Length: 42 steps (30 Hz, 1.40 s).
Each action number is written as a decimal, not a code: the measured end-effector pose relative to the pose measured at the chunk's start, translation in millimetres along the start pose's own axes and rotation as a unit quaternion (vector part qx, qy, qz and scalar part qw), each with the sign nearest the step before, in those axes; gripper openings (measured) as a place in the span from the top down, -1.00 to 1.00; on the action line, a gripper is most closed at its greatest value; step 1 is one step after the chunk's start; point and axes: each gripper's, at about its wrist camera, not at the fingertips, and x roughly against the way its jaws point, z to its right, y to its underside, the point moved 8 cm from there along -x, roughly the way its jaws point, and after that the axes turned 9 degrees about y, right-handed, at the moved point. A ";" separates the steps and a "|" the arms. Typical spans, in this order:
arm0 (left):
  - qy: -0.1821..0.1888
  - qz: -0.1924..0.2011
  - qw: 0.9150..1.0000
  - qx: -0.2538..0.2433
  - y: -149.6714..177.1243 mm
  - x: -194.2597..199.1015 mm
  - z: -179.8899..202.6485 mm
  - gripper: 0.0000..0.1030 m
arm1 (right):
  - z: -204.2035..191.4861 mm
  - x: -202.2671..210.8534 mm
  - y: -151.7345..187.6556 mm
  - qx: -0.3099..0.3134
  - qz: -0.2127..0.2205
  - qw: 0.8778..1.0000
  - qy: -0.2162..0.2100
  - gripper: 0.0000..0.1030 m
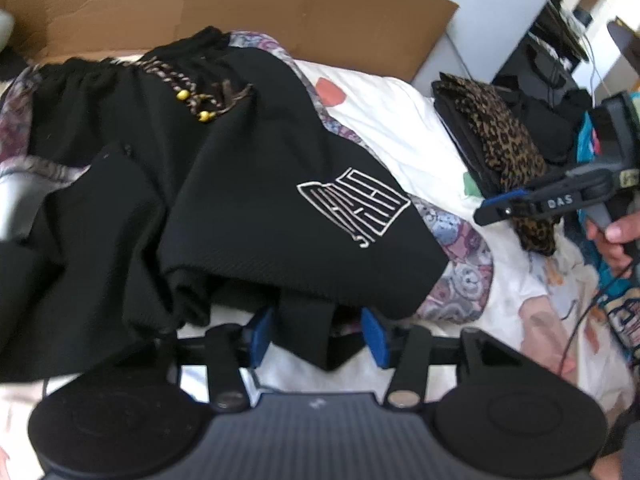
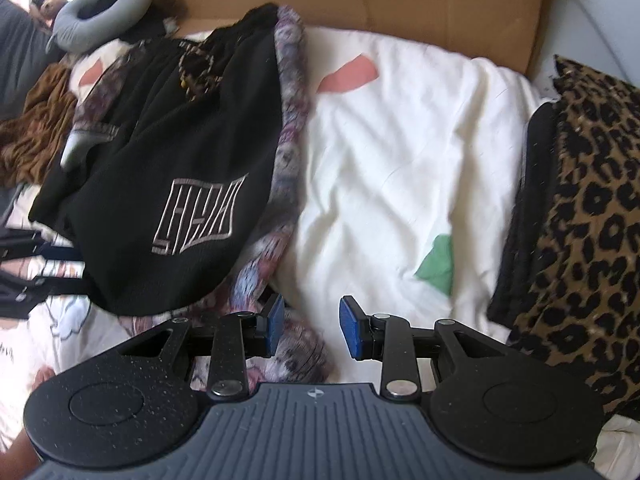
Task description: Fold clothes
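A black garment (image 1: 352, 204) with a white outlined logo and a bead-tipped drawstring (image 1: 184, 96) lies bunched on the bed, over a floral cloth (image 1: 460, 260). My left gripper (image 1: 318, 336) is at its near edge. A hanging fold of the black fabric sits between the blue pads (image 1: 260, 336), which stand apart from it. In the right wrist view the black garment (image 2: 200, 216) and the floral cloth (image 2: 288, 120) lie to the left. My right gripper (image 2: 312, 330) is open over the floral cloth's end and the white sheet, holding nothing. It also shows side-on as the right gripper (image 1: 486, 210) in the left wrist view.
A folded stack topped with leopard-print cloth (image 2: 592, 220) sits at the right of the white bedsheet (image 2: 400, 160). A flattened cardboard sheet (image 1: 240, 0) stands behind the bed. A grey neck pillow (image 2: 96, 12) and brown fabric (image 2: 36, 132) lie far left.
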 end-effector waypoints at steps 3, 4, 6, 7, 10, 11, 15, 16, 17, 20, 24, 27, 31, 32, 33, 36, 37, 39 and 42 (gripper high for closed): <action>-0.005 0.004 1.000 -0.019 -2.6 -2.3 2.7 0.04 | -3.9 -2.4 3.0 0.012 -0.004 1.000 0.000 0.27; -0.005 0.006 1.000 -0.023 -3.4 -2.3 3.7 0.06 | -4.8 -2.9 3.5 0.014 -0.005 1.000 -0.001 0.27; -0.006 0.007 1.000 -0.029 -3.5 -2.3 4.6 0.18 | -5.7 -3.8 4.1 0.015 -0.006 1.000 -0.002 0.27; -0.006 0.006 1.000 -0.029 -2.5 -2.3 4.2 0.38 | -5.7 -4.6 4.3 0.014 -0.007 1.000 -0.002 0.27; 0.001 0.001 1.000 -0.018 1.7 -2.1 3.6 0.69 | -5.8 -6.0 4.9 0.013 -0.009 1.000 -0.004 0.27; 0.004 -0.001 1.000 -0.013 3.2 -1.7 3.6 0.80 | -5.8 -6.4 5.1 0.014 -0.009 1.000 -0.005 0.27; 0.007 0.009 1.000 -0.005 6.7 9.8 7.9 0.84 | -4.5 -6.9 5.5 0.018 -0.010 1.000 -0.007 0.27; 0.009 0.011 1.000 0.000 7.6 13.2 8.6 0.85 | -3.9 -7.1 5.4 0.017 -0.010 1.000 -0.008 0.27; 0.009 0.013 1.000 0.005 8.6 16.6 8.8 0.85 | -3.4 -7.2 5.2 0.017 -0.011 1.000 -0.009 0.27; 0.008 0.018 1.000 0.019 12.0 26.3 8.5 0.87 | -1.8 -7.7 4.8 0.016 -0.012 1.000 -0.012 0.27; 0.005 0.016 0.999 0.034 20.0 35.8 6.5 0.89 | -2.4 -8.5 5.3 0.017 -0.014 1.000 -0.018 0.27; 0.002 0.011 0.999 0.040 30.4 41.2 3.9 0.89 | -7.0 -9.5 7.0 0.022 -0.017 0.999 -0.025 0.27; -0.001 0.004 0.999 0.053 44.2 49.6 -3.7 0.90 | -10.1 -12.2 7.5 0.035 -0.020 0.999 -0.023 0.27; -0.002 0.003 0.998 0.056 46.8 53.0 -5.4 0.90 | -10.1 -13.1 7.4 0.036 -0.021 0.999 -0.023 0.27; -0.003 0.004 0.998 0.059 49.2 56.6 -7.1 0.90 | -9.4 -13.9 7.3 0.038 -0.023 0.999 -0.024 0.26; -0.009 0.007 0.997 0.073 54.8 68.3 -12.0 0.90 | -10.4 -16.9 7.9 0.043 -0.027 0.998 -0.026 0.26; -0.010 0.008 0.997 0.077 56.8 73.8 -13.6 0.90 | -10.8 -17.9 8.2 0.045 -0.028 0.998 -0.027 0.26; -0.015 0.010 0.996 0.083 61.1 83.7 -16.1 0.90 | -12.2 -21.1 8.9 0.049 -0.031 0.998 -0.028 0.25; -0.027 0.004 0.995 0.094 70.8 93.8 -21.1 0.90 | -15.2 -27.6 10.1 0.058 -0.034 0.997 -0.029 0.25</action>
